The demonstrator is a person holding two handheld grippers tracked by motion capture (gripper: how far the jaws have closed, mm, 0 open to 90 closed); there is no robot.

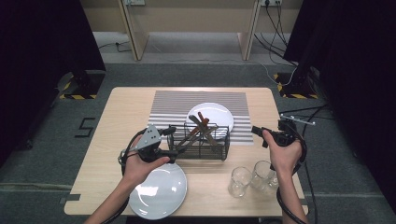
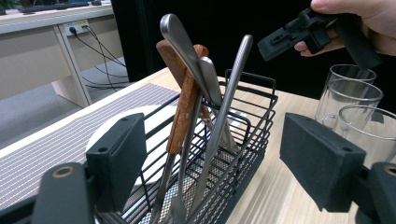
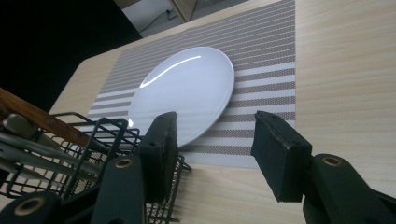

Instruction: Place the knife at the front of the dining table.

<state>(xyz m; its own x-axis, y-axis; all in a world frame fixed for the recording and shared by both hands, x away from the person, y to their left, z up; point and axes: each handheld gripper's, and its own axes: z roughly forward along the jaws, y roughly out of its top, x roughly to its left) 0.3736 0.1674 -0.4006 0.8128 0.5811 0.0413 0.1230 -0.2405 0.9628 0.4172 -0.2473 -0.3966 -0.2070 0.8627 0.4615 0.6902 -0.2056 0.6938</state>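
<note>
A black wire cutlery basket stands mid-table with a wooden-handled knife and several steel utensils leaning in it. My left gripper is open at the basket's left end, and the basket sits ahead between the jaws of this gripper. To the right of the basket my right gripper hovers open and holds nothing. Ahead of this gripper lies a white plate on the striped placemat, and the basket's corner shows at the left.
A second white plate lies at the table's front left under my left hand. Two clear glasses stand at the front right, close under my right wrist. The other plate sits just behind the basket.
</note>
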